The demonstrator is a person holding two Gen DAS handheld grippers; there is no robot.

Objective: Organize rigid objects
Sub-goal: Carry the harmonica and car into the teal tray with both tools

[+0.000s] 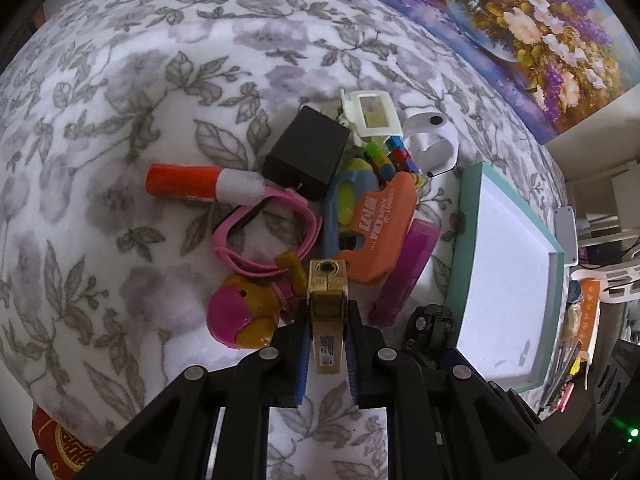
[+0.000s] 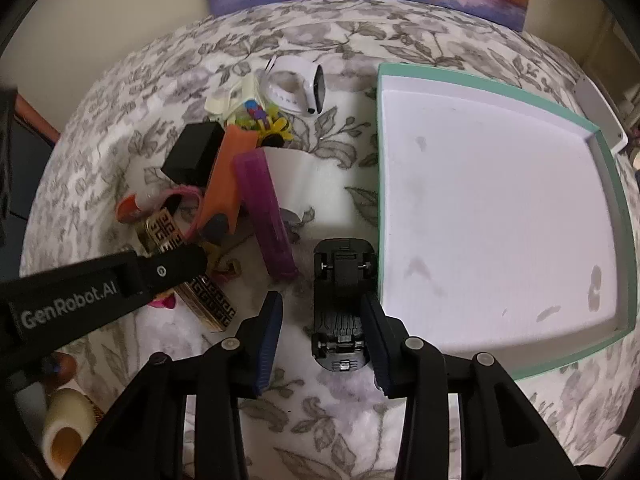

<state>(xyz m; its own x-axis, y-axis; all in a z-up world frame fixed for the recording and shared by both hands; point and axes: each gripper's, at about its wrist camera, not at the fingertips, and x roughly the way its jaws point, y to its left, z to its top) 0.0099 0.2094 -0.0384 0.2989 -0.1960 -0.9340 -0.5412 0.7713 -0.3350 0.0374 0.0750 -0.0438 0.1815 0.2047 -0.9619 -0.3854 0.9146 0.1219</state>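
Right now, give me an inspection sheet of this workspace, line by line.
Surface: floral cloth, grey leaf print.
Job's things: gold lighter in left gripper; black toy car upside down between right gripper fingers; teal tray holds nothing.
Clutter: piled black box, orange glue stick, pink band, orange tool, purple case, white watch.
Grippers: left shut on lighter; right open.
Cables: nothing seen.
Surroundings: flower painting.
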